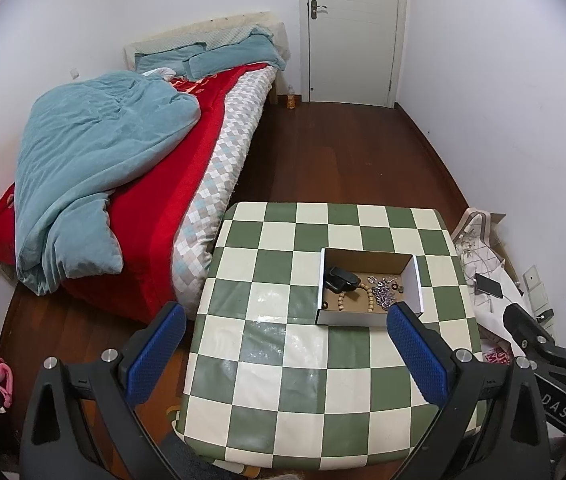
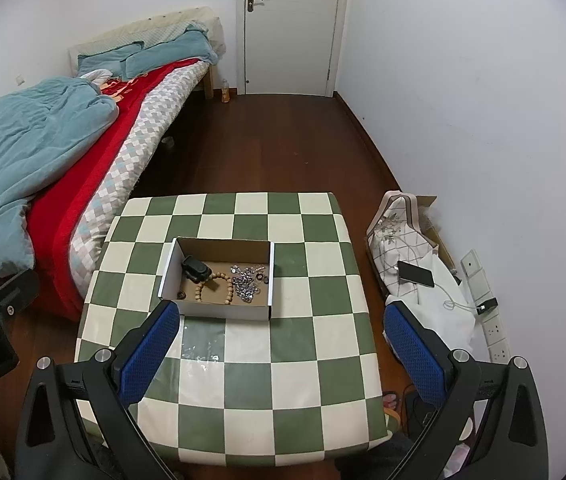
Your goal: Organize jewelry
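Both tongs, left [image 1: 285,336] and right [image 2: 281,334], are being held spread, empty. Jewelry [image 2: 229,280] is being kept in box [image 2: 219,310], mid-surface [image 2: 283,380]; bed [image 2: 83,184] is crowding the 9 o'clock edge, open floor [image 2: 263,148] at 12.

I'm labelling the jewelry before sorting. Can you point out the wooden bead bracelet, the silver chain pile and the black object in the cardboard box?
Tan wooden bead bracelet [image 2: 214,289], right wrist view, on its beads.
Silver chain pile [image 2: 245,282], right wrist view, mid-cluster.
Black object [image 1: 341,279], left wrist view, its top.
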`<state>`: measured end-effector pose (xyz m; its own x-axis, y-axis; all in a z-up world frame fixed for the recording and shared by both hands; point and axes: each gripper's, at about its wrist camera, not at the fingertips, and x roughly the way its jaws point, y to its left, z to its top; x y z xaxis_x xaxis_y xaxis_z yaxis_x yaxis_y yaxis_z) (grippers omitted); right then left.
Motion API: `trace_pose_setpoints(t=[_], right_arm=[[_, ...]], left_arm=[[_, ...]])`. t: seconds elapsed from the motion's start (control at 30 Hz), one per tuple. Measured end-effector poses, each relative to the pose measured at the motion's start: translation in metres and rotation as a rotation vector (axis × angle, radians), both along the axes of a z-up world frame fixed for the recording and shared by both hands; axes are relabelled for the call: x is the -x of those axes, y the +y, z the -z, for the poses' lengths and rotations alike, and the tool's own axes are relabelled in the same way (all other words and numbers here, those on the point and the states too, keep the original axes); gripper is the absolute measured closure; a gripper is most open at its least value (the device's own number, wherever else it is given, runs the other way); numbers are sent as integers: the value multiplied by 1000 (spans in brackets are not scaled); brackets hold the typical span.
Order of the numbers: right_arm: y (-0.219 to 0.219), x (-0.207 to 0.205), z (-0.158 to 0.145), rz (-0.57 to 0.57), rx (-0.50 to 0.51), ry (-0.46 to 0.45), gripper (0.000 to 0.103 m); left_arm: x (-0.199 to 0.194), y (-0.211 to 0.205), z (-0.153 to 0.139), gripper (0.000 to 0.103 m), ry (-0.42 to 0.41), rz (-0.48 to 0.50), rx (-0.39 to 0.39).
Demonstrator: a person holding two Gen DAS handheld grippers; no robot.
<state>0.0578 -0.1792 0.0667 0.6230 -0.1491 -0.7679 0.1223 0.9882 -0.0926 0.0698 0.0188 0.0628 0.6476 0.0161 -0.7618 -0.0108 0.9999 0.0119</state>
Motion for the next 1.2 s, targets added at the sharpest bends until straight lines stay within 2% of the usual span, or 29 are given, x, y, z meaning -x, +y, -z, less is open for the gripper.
trace_pose_setpoints(t=[0.7,1.2], right_arm=[[-1,5,-6,-8,-2,-3,0],[-3,13,-22,-15,-5,-17,0]], left_arm=[[6,2,1,0,6,2,-9],[9,-4,-4,0,-12,2,-17]])
